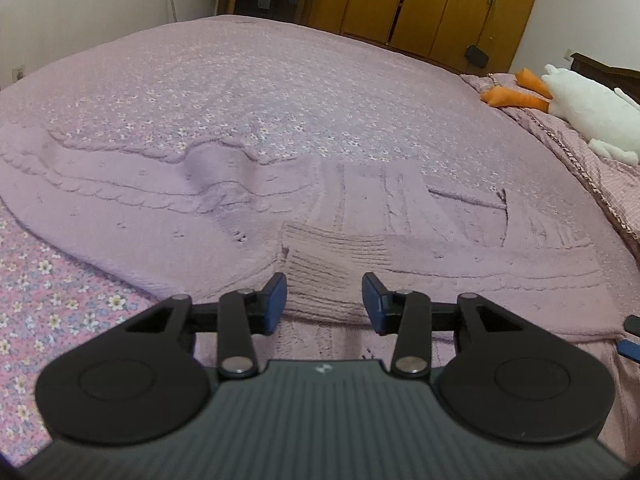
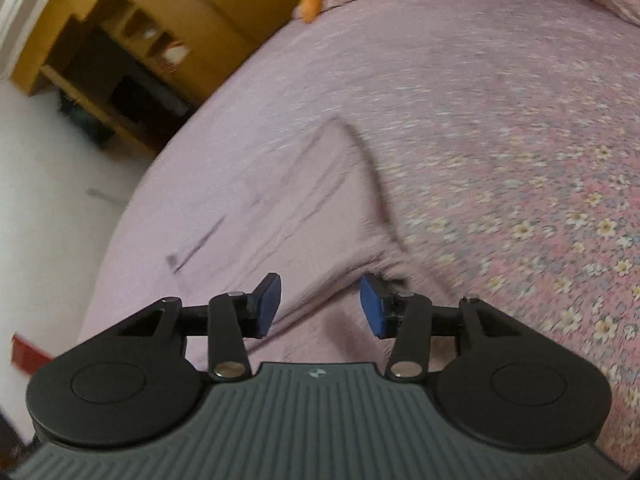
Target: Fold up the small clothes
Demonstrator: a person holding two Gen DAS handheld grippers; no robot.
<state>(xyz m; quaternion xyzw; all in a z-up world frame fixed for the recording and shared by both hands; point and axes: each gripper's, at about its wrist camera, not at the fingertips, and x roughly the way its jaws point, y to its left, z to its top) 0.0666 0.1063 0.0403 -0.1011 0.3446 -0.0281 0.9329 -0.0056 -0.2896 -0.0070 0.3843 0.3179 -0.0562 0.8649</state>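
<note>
Item: mauve knit sweater, flat on floral bedspread, sleeve cuff at twelve o'clock of left gripper. Left jaws apart, nothing pinched. Right gripper apart over hem. Risk: pads catching bedspread with knit, dragging both.

Your right view is smeared, so the sweater loses its edges; in your left view the plush goose is cut off.

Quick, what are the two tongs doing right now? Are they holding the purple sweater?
Left tongs: open, the sweater's ribbed cuff between the pads, not pinched.
Right tongs: open, sweater fabric between the pads, not gripped; blurry.
</note>
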